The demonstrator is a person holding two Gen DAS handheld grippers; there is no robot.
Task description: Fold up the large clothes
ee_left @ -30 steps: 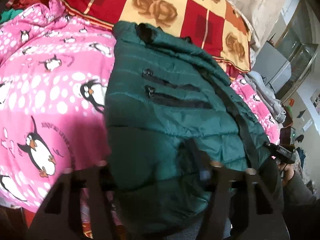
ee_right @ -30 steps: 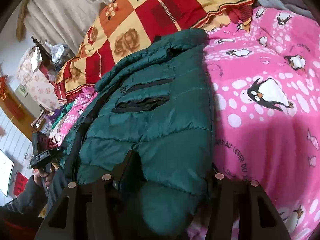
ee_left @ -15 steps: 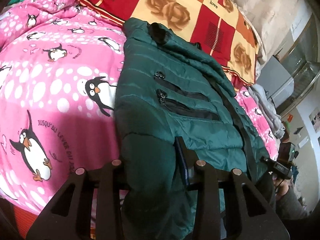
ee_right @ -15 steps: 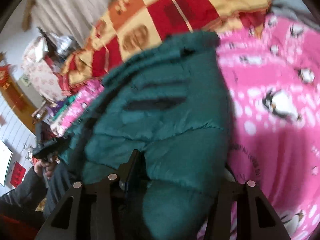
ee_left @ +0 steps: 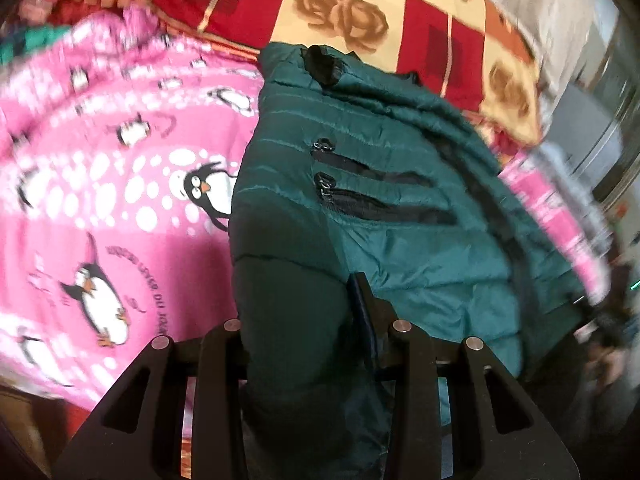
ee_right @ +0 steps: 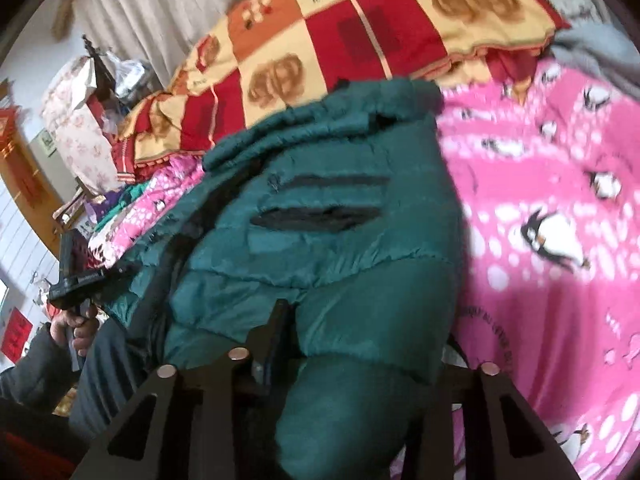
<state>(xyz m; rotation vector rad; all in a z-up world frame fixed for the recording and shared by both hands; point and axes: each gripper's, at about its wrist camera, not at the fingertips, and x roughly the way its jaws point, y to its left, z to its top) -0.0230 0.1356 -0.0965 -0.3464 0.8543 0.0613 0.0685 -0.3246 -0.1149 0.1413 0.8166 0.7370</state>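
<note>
Both tongs bite at the near hem: left gripper [ee_left: 298, 320] clamped on the green jacket [ee_left: 384, 184], right gripper [ee_right: 360, 332] closing on a fold of it. The jacket's length runs straight away across the pink penguin blanket [ee_right: 560, 208], collar far, by the patchwork quilt [ee_left: 344, 4].

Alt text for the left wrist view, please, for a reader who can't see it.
The left gripper is clamped on the near end of a dark green puffer jacket, which lies with two black zip pockets facing up on a pink penguin-print blanket. A red and yellow rose-patterned quilt lies beyond the jacket's far end.
</note>
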